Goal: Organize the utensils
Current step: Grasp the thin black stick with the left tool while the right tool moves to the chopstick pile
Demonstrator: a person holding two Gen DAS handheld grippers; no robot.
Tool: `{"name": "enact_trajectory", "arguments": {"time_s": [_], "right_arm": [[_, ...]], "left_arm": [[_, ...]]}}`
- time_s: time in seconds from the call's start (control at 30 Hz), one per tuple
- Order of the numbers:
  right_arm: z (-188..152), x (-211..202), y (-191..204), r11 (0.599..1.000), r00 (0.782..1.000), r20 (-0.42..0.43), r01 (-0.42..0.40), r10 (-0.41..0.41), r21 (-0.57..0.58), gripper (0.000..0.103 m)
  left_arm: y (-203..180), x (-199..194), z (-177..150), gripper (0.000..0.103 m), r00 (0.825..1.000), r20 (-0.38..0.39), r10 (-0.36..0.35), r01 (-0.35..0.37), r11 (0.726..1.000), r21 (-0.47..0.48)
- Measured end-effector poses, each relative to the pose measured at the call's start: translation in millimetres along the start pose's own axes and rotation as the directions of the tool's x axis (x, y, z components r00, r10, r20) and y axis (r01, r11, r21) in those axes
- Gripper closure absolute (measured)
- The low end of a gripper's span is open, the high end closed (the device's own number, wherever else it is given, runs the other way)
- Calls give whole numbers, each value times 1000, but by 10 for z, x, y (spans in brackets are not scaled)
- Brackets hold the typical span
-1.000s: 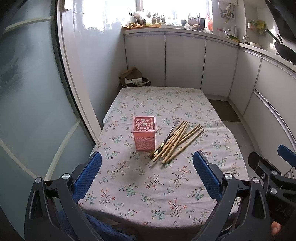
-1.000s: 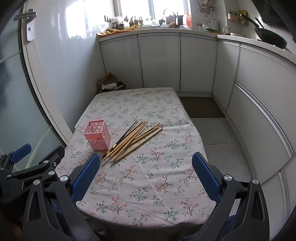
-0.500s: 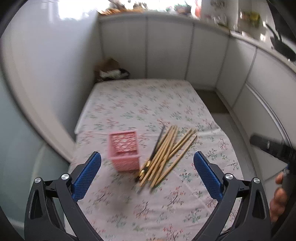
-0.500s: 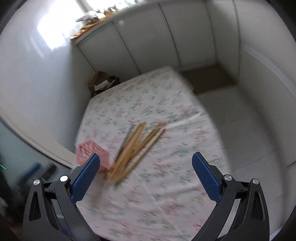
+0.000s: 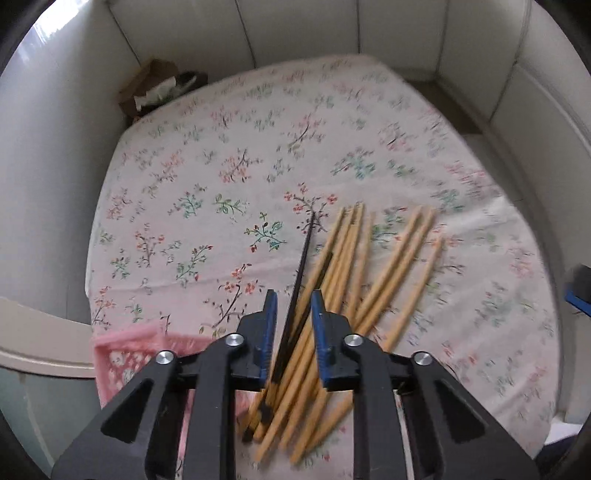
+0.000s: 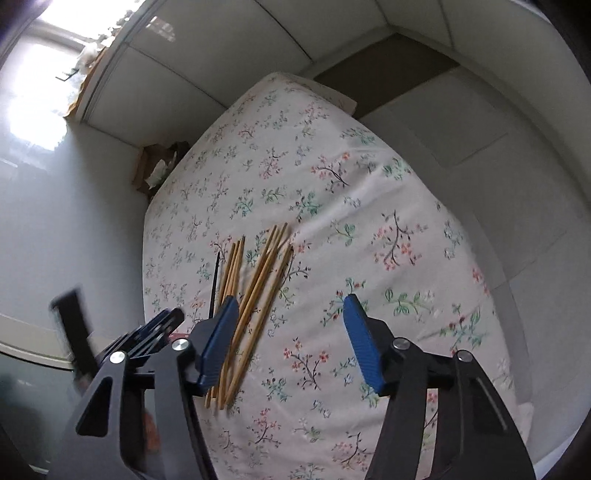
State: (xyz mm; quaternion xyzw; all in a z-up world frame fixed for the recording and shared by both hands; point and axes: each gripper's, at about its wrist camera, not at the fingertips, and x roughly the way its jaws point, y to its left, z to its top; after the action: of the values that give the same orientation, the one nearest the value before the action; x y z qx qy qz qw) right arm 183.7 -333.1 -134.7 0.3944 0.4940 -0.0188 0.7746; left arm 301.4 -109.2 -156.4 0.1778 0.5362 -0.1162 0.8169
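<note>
Several wooden chopsticks (image 5: 354,273) lie in a loose pile on the floral tablecloth (image 5: 221,177), with a black chopstick (image 5: 301,266) along their left side. My left gripper (image 5: 291,325) is low over the pile's near end, its jaws narrowed with a gap on either side of the black chopstick. A pink lattice holder (image 5: 125,354) stands at the lower left, partly hidden by the gripper. In the right wrist view my right gripper (image 6: 290,321) is open and empty above the table, just right of the pile (image 6: 255,288). The left gripper (image 6: 155,332) shows at its left.
White cabinets (image 5: 303,33) wrap the far and right sides of the table. A cardboard box with rubbish (image 5: 155,85) sits on the floor at the far left corner. A wall (image 5: 44,155) runs along the table's left edge.
Both grippers have swung down and forward toward the chopsticks. My left gripper's jaws have narrowed from wide open to either side of the black chopstick. My right gripper's jaws have also come closer together.
</note>
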Motion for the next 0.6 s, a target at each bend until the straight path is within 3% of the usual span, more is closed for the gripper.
{"name": "enact_trajectory", "arguments": {"time_s": [0.13,0.3,0.4,0.47,0.6], "right_arm": [[-1,54,-2,1000,998,-52,-29,28,-9,47],[17,123,-12,999,997,-68,-27,26,-18,47],[21,133,-9,999,997,-72,-31,30,-23,46],[25,142,-12,999,996,-77,-38,36,-23,46],[59,164,-44,999,996,-78,-31,30,-14,46]], "left_arm": [[-16,234,113,86,999,-33,19,-19,1000,4],[-53,564,193,83,992,-112,49,-47,999,18],[-1,703,209,87,988,-140,66,-65,998,11],[47,731,201,95,991,-135,15,-18,1000,-20],[178,727,184,97,987,-144,-74,57,991,-121]]}}
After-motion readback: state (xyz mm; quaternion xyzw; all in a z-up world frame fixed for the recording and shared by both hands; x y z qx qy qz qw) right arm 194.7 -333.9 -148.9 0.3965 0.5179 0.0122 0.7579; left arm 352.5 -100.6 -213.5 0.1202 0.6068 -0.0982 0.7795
